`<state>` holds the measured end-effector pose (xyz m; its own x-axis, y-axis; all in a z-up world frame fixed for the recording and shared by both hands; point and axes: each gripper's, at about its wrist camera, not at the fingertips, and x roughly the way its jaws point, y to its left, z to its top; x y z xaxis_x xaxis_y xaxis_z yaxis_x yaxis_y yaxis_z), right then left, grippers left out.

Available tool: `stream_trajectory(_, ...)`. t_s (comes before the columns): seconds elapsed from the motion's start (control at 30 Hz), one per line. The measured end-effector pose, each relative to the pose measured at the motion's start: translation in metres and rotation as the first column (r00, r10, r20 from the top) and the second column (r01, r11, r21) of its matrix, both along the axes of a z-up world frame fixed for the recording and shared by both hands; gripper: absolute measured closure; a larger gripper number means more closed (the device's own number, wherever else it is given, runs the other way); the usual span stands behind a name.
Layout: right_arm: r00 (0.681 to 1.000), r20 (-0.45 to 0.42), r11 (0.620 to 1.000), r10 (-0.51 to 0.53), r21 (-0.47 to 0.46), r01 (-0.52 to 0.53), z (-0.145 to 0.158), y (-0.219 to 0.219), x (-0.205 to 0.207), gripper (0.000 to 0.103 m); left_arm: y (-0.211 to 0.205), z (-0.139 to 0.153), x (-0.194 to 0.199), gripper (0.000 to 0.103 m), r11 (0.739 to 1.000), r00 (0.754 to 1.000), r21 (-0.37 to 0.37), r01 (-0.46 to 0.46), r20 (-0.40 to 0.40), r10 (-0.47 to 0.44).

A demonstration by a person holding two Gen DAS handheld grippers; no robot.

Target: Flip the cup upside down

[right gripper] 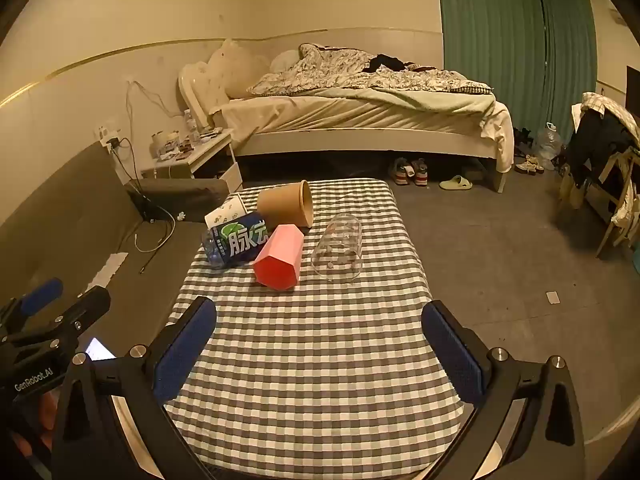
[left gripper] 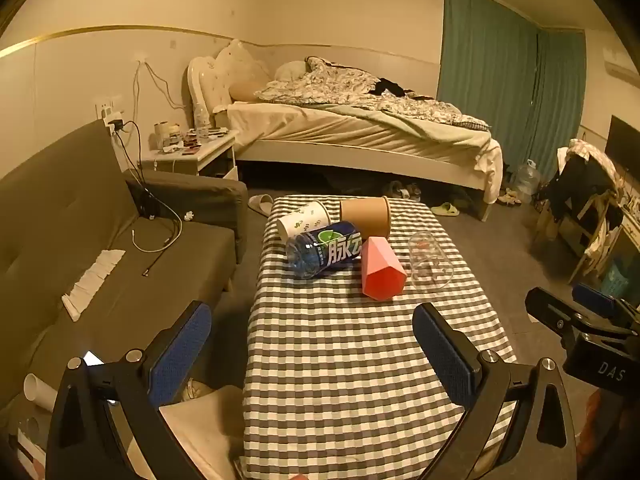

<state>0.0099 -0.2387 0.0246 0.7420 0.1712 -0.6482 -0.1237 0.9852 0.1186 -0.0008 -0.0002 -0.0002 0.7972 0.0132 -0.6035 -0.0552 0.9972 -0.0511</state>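
Several cups lie on their sides on the checkered table: a pink faceted cup, a clear glass cup, a brown paper cup and a white patterned paper cup. A blue plastic bottle lies beside them. My left gripper is open and empty above the table's near part. My right gripper is open and empty too, and it shows at the right edge of the left wrist view.
A grey sofa with cables and a paper sheet runs along the table's left side. A bed and a nightstand stand behind. Shoes and slippers lie on the floor beyond the table. A chair with clothes stands at the right.
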Motion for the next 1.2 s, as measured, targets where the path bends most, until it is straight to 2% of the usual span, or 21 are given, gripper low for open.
stream_trajectory(0.6,1.0,-0.009,1.0,0.003,0.001,-0.003,-0.015,0.004,-0.002,0.0,0.003,-0.006,0.002,0.0,1.0,1.0,-0.013,0.005,-0.013,-0.006)
stream_trajectory(0.67,1.0,-0.018,1.0,0.011,0.002,-0.011,-0.002,0.005,0.001,0.0,0.003,-0.006,0.002,0.0,1.0,1.0,-0.013,0.005,-0.014,-0.005)
stream_trajectory(1.2,1.0,-0.021,1.0,0.003,-0.012,-0.004,-0.004,0.007,0.002,0.0,0.004,-0.009,0.002,0.0,1.0,1.0,-0.014,0.004,-0.018,-0.004)
